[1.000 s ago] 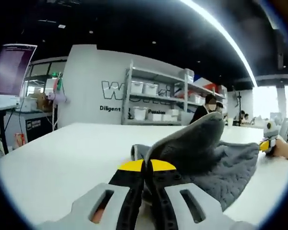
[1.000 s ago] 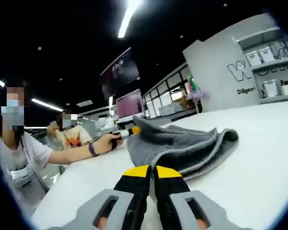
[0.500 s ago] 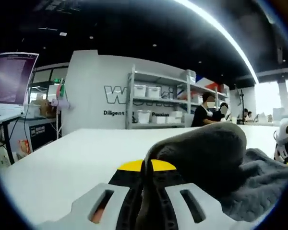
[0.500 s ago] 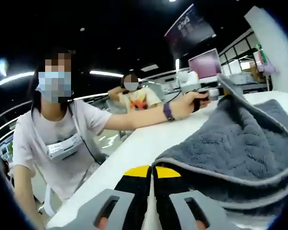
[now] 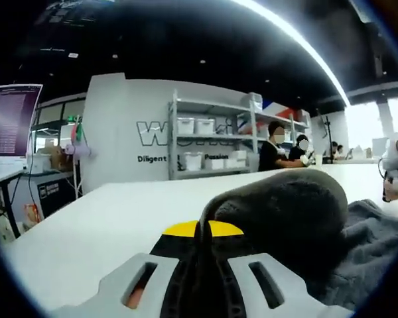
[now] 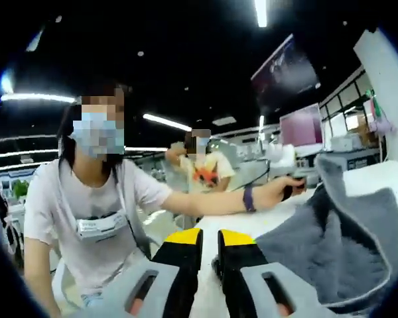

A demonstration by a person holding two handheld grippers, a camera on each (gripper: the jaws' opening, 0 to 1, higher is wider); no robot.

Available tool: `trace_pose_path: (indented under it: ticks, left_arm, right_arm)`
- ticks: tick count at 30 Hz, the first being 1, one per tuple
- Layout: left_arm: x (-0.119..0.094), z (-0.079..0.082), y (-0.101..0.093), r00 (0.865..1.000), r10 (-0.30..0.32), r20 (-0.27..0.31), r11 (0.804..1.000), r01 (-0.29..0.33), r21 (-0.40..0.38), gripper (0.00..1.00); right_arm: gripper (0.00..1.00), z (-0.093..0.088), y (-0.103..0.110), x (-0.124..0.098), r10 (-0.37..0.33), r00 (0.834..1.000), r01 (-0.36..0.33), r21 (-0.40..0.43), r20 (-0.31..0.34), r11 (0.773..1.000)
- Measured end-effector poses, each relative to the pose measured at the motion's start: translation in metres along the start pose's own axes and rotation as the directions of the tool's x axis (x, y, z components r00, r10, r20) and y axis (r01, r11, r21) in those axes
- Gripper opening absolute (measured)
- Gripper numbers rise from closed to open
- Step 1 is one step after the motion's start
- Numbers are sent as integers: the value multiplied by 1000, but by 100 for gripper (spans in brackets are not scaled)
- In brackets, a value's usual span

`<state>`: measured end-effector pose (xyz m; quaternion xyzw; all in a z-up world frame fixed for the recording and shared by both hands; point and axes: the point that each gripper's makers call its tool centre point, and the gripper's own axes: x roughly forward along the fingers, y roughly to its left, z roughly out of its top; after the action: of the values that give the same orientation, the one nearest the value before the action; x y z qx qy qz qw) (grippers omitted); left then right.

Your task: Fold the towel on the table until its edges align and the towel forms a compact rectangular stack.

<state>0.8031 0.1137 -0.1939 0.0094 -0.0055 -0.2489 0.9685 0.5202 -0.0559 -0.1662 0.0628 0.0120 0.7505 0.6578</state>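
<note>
since half a second ago the right gripper (image 6: 209,242) has let its pinch go: a narrow gap now shows between its yellow-tipped jaws and nothing sits in it, and the thick grey terry towel (image 6: 345,255) lies just off to the side of them, where before the cloth draped straight over the tips.

the wide white table (image 5: 113,215) carries the work, smooth and flat, which likely lets the cloth slide and settle without snagging. the towel (image 5: 298,222) rests on it as a soft rounded hump with a lighter piped hem, its quilted pile bunched up. the left gripper (image 5: 200,242) has its jaws pressed together on a fold of that cloth, probably holding one corner steady. in the right gripper view a person's hand (image 6: 278,191) grips the left tool at the towel's far side. the edges don't look aligned yet.
</note>
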Motion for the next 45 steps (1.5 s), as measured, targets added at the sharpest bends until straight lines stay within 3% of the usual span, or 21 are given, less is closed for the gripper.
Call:
trace_pose_path:
  ticks: [2,4,5,6,7,8,9,13,16,18,22,25,30,33,35,45]
  left_arm:
    - [1,-1,-1,1000,-1,-2,1000,1,2,3]
    - [0,-1,-1,1000,-2,-3,1000,2,3,3]
    - [0,-2,-2,1000,-2,-5,1000,2,7,3]
    - [0,-2,-1,1000,0,-6,1000,0,13,3]
    - [0,-2,-1,1000,0,-7,1000,0,15,3]
    - [1,-2,-1,1000,1,-7,1000,-1,18,3]
    - [1,-2,-1,1000,0,-7,1000,0,17,3]
    - [0,-2,-1,1000,0,-8,1000,0,18,3]
    - [0,-3,-1,1000,0,-9,1000,0,18,3]
    - [0,-3,-1,1000,0,-9,1000,0,17,3]
    - [0,-3,-1,1000,1,-10,1000,-1,17,3]
    - [0,-3,-1,1000,1,-9,1000,-1,19,3]
    - [0,-3,-1,1000,1,-9,1000,0,16,3]
    - [0,-3,-1,1000,1,-10,1000,0,19,3]
    - [0,-3,-1,1000,0,-10,1000,0,18,3]
    - [0,-2,-2,1000,-3,-8,1000,3,21,3]
  right_arm:
    - [12,12,-25,-17,-164,985,166,-37,50,986]
    - [15,11,-49,-30,-312,949,314,-46,46,948]
    - [15,6,-63,-41,-396,918,396,-36,21,918]
    - [15,-2,-82,-55,-502,865,501,-38,-19,865]
    - [16,-4,-86,-58,-526,850,525,-40,-28,850]
    - [17,-12,-104,-73,-616,785,613,-52,-69,788]
    - [18,-15,-110,-79,-648,758,646,-57,-76,761]
    - [23,-12,-123,-96,-705,708,705,85,-33,704]
    - [23,-24,-125,-107,-772,630,776,36,-78,630]
    - [23,-31,-126,-110,-788,603,796,23,-120,605]
    - [23,-47,-127,-103,-771,609,791,70,-185,608]
    - [22,-59,-133,-106,-774,584,805,49,-245,592]
    - [10,-58,-135,-110,-770,592,803,91,-237,589]
    - [0,-61,-138,-116,-771,579,811,90,-263,578]
    - [0,-62,-139,-118,-772,576,814,94,-270,574]
    - [0,-42,-129,-119,-769,606,796,164,-203,583]
